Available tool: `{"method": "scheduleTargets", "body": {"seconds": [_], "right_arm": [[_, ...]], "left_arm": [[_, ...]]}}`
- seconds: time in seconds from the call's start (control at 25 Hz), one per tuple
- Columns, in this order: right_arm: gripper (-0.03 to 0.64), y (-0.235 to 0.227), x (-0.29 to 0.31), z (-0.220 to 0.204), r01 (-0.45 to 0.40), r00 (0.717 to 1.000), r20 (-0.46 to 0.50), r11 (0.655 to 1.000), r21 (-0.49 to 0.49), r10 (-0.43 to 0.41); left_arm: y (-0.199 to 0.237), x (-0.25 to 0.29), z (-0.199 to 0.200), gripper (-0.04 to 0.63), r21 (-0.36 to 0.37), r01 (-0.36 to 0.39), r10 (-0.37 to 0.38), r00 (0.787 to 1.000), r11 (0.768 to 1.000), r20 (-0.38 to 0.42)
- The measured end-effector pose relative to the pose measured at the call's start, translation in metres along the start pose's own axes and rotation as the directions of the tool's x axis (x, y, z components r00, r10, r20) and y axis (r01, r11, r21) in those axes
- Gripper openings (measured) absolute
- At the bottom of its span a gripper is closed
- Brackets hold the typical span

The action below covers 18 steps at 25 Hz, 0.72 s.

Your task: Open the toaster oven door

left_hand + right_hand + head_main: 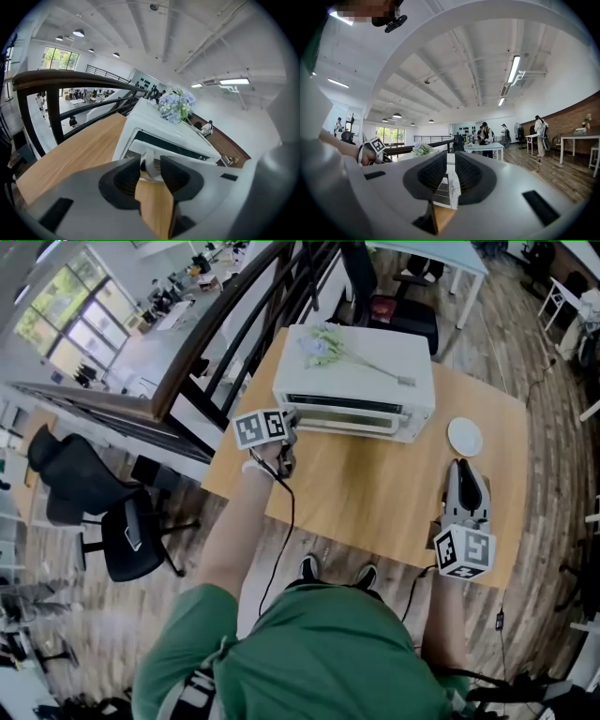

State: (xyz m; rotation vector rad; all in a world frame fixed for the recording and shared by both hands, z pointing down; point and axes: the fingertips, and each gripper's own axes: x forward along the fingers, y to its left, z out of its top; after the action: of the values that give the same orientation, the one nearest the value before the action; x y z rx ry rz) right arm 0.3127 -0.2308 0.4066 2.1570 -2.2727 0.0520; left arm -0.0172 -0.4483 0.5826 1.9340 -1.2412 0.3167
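- White box-shaped toaster oven sits at the far edge of the light wooden table, front facing the person. A spray of pale blue artificial flowers lies on its top.
- Door looks upright or barely cracked (can't tell which from here). Its pale bar handle runs along the upper front.
- Left gripper is at the oven's front left corner. Its own view shows both dark jaws pressed onto the left end of the handle, which fills the gap between them.
- Step in hand, as I judge it: grasp made, pull not yet carried through.
- Next move likely calls for drawing the handle toward the person and down in an arc about the bottom hinge. Grip must stay firm, since an end-of-bar hold could slip or twist, and the light oven could slide.
- Right gripper rests low on the table's right side, well apart from the oven, jaws nearly together and empty.
- Small round white plate lies just beyond it.
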Motion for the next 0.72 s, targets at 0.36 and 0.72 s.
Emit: {"method": "scheduleTargets", "body": {"seconds": [0.36, 0.72], "right_arm": [[0.071, 0.012, 0.008, -0.001, -0.036, 0.999, -0.003, 0.999, 0.004, 0.036], [0.071, 0.030, 0.011, -0.008, -0.079, 0.997, -0.018, 0.997, -0.002, 0.079]], "left_arm": [[0.005, -0.017, -0.027, 0.149, -0.031, 0.005, -0.005, 1.000, 0.999, 0.005], [0.021, -0.032, -0.076, 0.149, -0.071, 0.007, -0.009, 1.000, 0.997, -0.030]]}}
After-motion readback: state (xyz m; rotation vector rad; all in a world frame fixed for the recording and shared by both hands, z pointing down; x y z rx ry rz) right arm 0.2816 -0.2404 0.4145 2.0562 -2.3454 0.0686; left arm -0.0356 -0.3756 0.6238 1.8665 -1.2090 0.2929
